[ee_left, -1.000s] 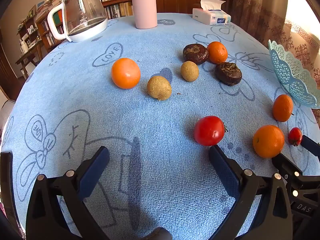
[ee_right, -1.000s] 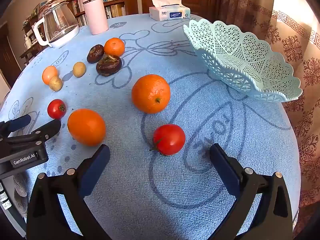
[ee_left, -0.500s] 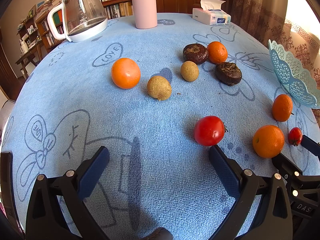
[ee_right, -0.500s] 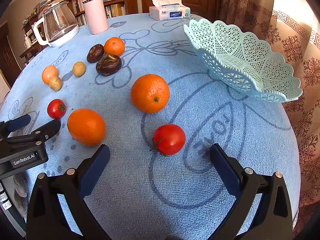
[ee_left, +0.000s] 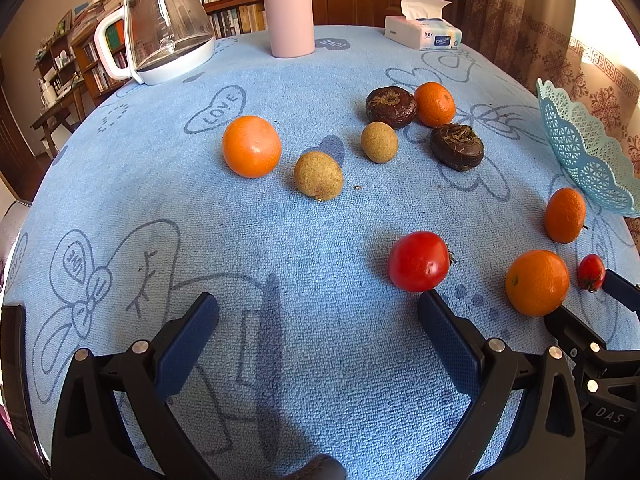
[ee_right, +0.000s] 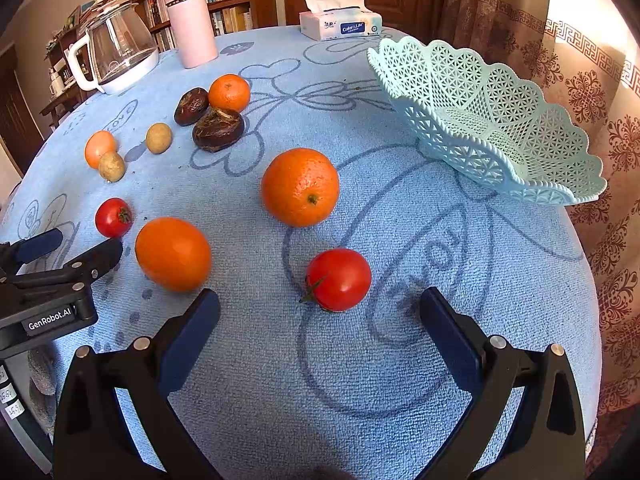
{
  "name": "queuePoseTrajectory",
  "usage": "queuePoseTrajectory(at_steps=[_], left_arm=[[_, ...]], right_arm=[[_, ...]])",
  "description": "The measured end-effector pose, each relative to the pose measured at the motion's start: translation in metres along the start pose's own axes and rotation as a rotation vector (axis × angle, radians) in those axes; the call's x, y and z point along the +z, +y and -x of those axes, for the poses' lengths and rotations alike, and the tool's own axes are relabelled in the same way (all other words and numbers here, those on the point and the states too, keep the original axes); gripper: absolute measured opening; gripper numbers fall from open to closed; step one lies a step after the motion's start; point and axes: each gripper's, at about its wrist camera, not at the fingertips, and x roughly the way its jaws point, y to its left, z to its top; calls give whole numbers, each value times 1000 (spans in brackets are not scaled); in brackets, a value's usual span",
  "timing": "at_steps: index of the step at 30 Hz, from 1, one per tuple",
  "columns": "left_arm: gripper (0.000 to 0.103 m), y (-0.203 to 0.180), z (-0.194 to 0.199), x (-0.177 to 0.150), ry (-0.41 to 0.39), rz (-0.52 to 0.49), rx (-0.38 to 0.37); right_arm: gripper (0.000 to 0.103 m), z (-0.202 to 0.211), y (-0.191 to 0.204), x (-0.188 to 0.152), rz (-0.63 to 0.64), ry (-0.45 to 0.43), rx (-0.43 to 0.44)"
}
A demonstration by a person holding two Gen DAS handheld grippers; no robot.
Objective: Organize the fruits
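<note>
Your right wrist view alone shows the whole lattice basket [ee_right: 492, 120], empty, at the far right of the blue tablecloth [ee_right: 400, 360]. Your left view catches only its rim, but shows the glass kettle [ee_left: 168, 28] and pink flask [ee_left: 288, 8] large.

Fruit loose on the cloth:
- near tomato [ee_right: 339, 279], just ahead of your right gripper [ee_right: 318, 316]
- two oranges [ee_right: 300, 187] [ee_right: 173, 254] left of and beyond it
- second tomato [ee_left: 418, 261], at the right fingertip of your left gripper [ee_left: 318, 312]
- two tan fruits [ee_left: 318, 175] [ee_left: 379, 142], two dark fruits [ee_left: 457, 146] [ee_left: 391, 101], two small oranges [ee_left: 434, 104] [ee_left: 251, 146] farther off

Both grippers sit low over the cloth, jaws spread wide, holding nothing.
</note>
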Motion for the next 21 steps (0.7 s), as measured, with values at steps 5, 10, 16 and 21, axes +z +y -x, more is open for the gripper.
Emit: queuePoseTrajectory(at_steps=[5, 10, 16, 21], left_arm=[[98, 0, 0, 0, 0, 0, 0], [98, 0, 0, 0, 0, 0, 0], [98, 0, 0, 0, 1, 0, 0], [98, 3, -1, -1, 2, 0, 2]], right_arm=[[101, 0, 1, -2, 6, 3, -8], [101, -1, 2, -1, 9, 5, -11], [101, -1, 2, -1, 9, 6, -10], [101, -1, 2, -1, 9, 6, -10]])
